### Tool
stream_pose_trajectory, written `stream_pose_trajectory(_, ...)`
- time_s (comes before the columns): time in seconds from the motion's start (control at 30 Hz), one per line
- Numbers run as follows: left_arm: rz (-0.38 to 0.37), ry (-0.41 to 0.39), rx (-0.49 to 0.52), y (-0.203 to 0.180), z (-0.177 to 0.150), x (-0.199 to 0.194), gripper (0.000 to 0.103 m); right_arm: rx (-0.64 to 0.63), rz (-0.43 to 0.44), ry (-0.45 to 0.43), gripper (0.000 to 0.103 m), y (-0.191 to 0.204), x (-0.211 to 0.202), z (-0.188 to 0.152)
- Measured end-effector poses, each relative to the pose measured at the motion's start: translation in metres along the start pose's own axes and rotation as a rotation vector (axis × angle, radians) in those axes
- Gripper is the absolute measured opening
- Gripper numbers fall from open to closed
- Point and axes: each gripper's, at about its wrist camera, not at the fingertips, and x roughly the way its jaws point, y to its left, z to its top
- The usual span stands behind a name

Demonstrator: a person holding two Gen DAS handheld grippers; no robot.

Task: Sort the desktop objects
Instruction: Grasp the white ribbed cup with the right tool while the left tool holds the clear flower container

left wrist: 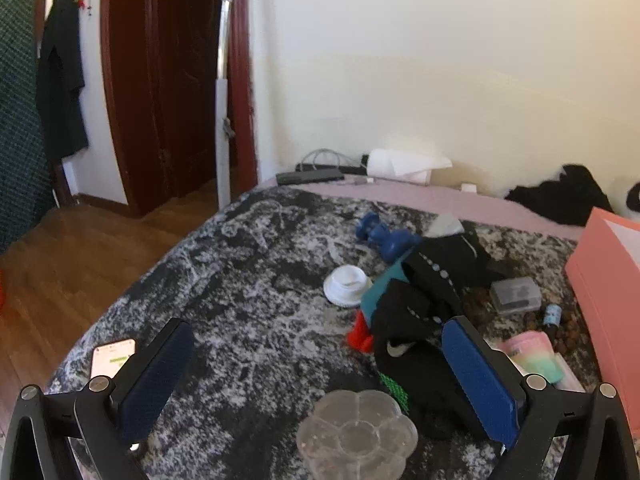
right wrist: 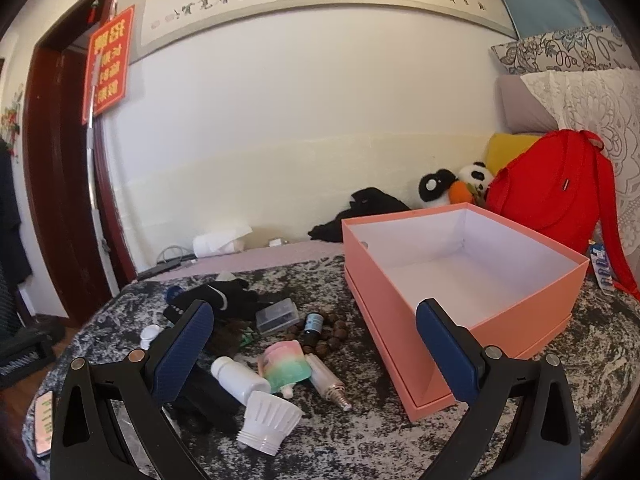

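An open, empty pink box (right wrist: pixel 460 288) stands on the mottled grey cloth; its edge shows in the left wrist view (left wrist: pixel 608 280). A pile of small items lies left of it: black gloves (left wrist: pixel 416 320), a white LED bulb (right wrist: pixel 268 420), a white bottle (right wrist: pixel 238 378), a pastel pouch (right wrist: pixel 286 366), a clear plastic case (right wrist: pixel 278 315), a small blue-capped bottle (right wrist: pixel 312 326) and brown beads (right wrist: pixel 334 334). A clear flower-shaped dish (left wrist: pixel 356 434) lies between the fingers of my open left gripper (left wrist: pixel 320 388). My right gripper (right wrist: pixel 316 356) is open and empty above the pile.
A phone (left wrist: pixel 112 356) lies near the cloth's left edge. A blue dumbbell-shaped toy (left wrist: pixel 384 236), white cap (left wrist: pixel 346 284), teal card and red piece (left wrist: pixel 360 336) lie by the gloves. A red backpack (right wrist: pixel 552 188), panda plush (right wrist: pixel 456 184) and pillows stand behind the box.
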Motion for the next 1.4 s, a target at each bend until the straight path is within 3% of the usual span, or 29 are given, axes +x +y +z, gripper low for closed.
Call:
stream_pose_trajectory(0.23, 0.009, 0.010, 0.047, -0.006, -0.002, 0.000, 0.102, 0.008, 0.048, -0.004, 0.103, 0.011, -0.006, -0.002)
stream_pose_trajectory(0.43, 0.016, 0.019, 0.088, -0.011, -0.004, 0.000, 0.102, 0.023, 0.151, 0.002, 0.103, 0.009, -0.007, -0.008)
stream_pose_trajectory(0.6, 0.023, 0.027, 0.122, -0.015, -0.005, 0.000, 0.102, 0.069, 0.255, 0.261, 0.103, 0.011, 0.038, -0.026)
stream_pose_trajectory(0.67, 0.013, 0.065, 0.102, -0.008, -0.007, 0.009, 0.102, 0.092, 0.271, 0.299, 0.103, 0.007, 0.045, -0.031)
stream_pose_trajectory(0.77, -0.006, 0.187, 0.060, 0.005, -0.012, 0.033, 0.102, 0.127, 0.322, 0.365, 0.103, 0.001, 0.055, -0.034)
stream_pose_trajectory(0.93, 0.046, 0.308, 0.071, 0.008, -0.033, 0.067, 0.102, 0.184, 0.344, 0.493, 0.103, -0.002, 0.077, -0.040)
stream_pose_trajectory(1.23, -0.064, 0.456, 0.184, -0.024, -0.054, 0.101, 0.102, 0.170, 0.271, 0.608, 0.103, 0.001, 0.123, -0.047)
stream_pose_trajectory(1.4, 0.002, 0.423, 0.263, -0.033, -0.057, 0.113, 0.102, 0.147, 0.282, 0.678, 0.098, 0.008, 0.142, -0.053)
